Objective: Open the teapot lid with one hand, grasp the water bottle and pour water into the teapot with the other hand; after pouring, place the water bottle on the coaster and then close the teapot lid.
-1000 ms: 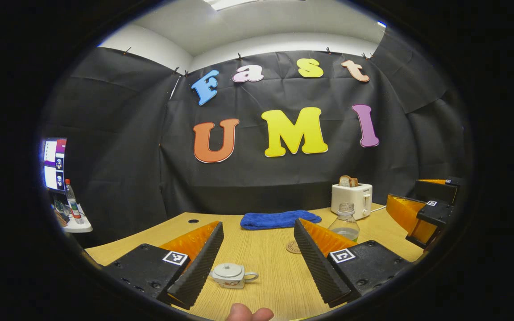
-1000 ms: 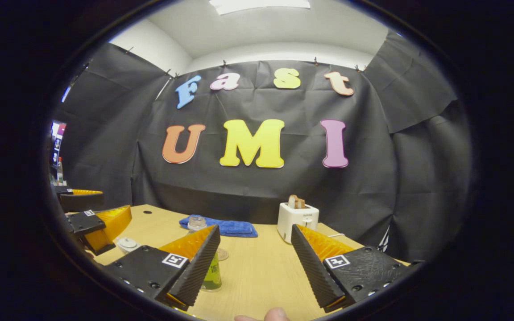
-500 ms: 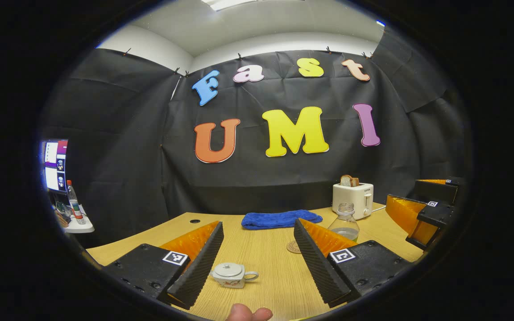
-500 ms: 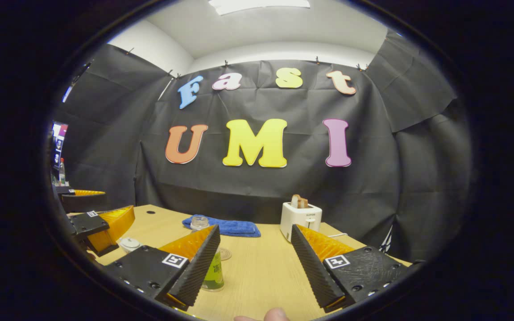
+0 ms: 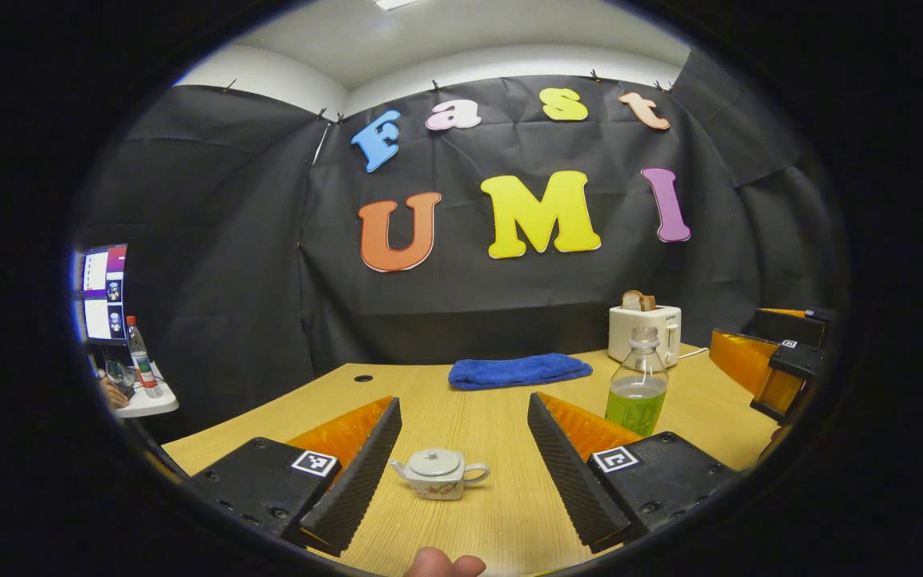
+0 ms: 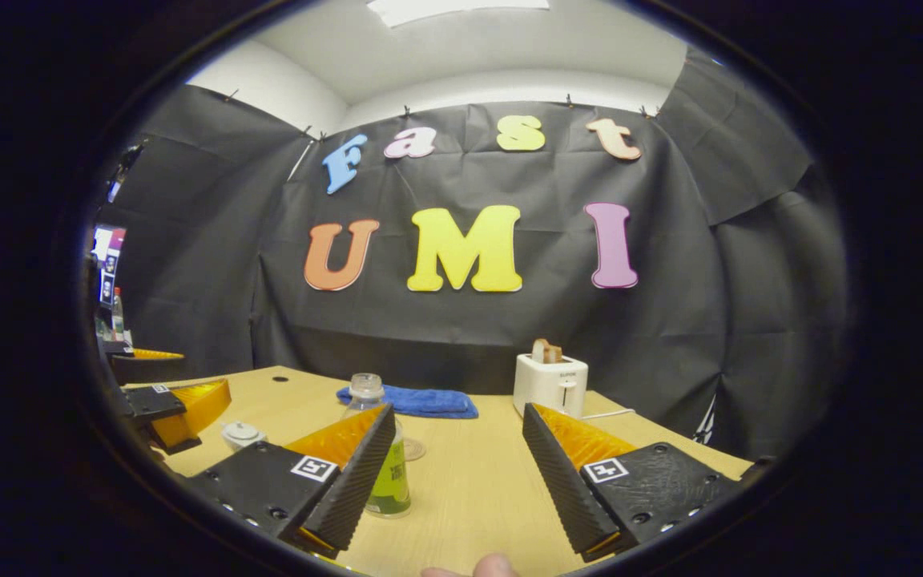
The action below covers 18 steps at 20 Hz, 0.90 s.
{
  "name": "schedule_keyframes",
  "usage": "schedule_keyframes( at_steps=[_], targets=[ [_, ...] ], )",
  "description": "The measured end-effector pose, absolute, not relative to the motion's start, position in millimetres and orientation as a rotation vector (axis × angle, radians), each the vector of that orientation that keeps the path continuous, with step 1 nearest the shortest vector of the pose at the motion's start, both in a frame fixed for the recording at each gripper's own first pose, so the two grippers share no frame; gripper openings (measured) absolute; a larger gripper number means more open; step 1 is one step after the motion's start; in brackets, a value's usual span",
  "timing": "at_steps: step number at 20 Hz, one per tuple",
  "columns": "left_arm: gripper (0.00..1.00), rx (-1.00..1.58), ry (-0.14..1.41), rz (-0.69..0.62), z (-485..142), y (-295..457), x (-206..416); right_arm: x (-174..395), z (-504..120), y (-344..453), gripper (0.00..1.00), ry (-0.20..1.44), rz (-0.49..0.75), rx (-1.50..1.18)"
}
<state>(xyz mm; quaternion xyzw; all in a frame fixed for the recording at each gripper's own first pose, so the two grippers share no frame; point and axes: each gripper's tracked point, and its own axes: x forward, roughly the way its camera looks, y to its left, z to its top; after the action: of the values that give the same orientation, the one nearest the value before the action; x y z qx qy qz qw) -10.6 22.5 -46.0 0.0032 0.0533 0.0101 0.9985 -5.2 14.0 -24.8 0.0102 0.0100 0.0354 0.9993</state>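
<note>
A small white teapot (image 5: 439, 473) with its lid on stands on the wooden table (image 5: 501, 513), between and just beyond the fingers of my open left gripper (image 5: 463, 405). To its right a clear water bottle (image 5: 638, 385) with a green label stands upright. In the right gripper view the bottle (image 6: 393, 481) is beside the left finger of my open right gripper (image 6: 458, 410), partly hidden by it. A round coaster (image 6: 415, 449) lies just behind the bottle. Farther left are the teapot (image 6: 241, 435) and the left gripper (image 6: 173, 409). The right gripper (image 5: 774, 365) is at the left gripper view's right edge.
A blue towel (image 5: 519, 371) lies folded near the table's far edge, next to a white toaster (image 5: 644, 332) with toast in it. A monitor (image 5: 105, 292) and a small shelf with another bottle (image 5: 137, 361) stand off the table's left side.
Both views have shifted a little. The bottle now shows taller in the left gripper view and sits closer to the right gripper's left finger. Both grippers stay open.
</note>
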Motion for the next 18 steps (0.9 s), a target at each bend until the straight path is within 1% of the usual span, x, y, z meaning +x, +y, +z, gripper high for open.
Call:
schedule_keyframes(
  at_steps=[5, 6, 8, 11, 12, 13, 14, 15, 16, 18],
  targets=[
    [0.99, 0.02, 0.164, 0.048, -77, 40, 1, 0, -48, 10, 0.95, 0.071, 0.07, 0.006],
    [1.0, 0.017, 0.165, 0.054, -82, 45, 6, 2, -50, 7, 0.97, 0.078, 0.067, 0.002],
    [0.99, 0.008, 0.191, 0.049, -94, 47, 15, 4, -53, 3, 0.95, 0.084, 0.055, -0.001],
    [0.98, -0.003, 0.235, 0.033, -110, 45, 30, 8, -57, -1, 0.95, 0.093, 0.044, -0.008],
    [0.93, -0.005, 0.255, 0.025, -116, 43, 32, 9, -57, -4, 0.95, 0.094, 0.039, -0.012],
    [0.91, -0.003, 0.268, 0.021, -119, 41, 36, 10, -57, -7, 0.95, 0.093, 0.033, -0.013],
    [0.86, -0.001, 0.277, 0.021, -122, 40, 40, 12, -56, -9, 0.95, 0.093, 0.026, -0.013],
    [0.82, 0.0, 0.288, 0.019, -126, 40, 43, 14, -58, -12, 0.95, 0.095, 0.021, -0.013],
    [0.75, 0.001, 0.298, 0.017, -128, 39, 46, 15, -58, -14, 0.95, 0.098, 0.016, -0.013],
    [0.65, 0.002, 0.318, 0.017, -134, 38, 50, 17, -59, -17, 0.95, 0.104, 0.007, -0.016]
  ],
)
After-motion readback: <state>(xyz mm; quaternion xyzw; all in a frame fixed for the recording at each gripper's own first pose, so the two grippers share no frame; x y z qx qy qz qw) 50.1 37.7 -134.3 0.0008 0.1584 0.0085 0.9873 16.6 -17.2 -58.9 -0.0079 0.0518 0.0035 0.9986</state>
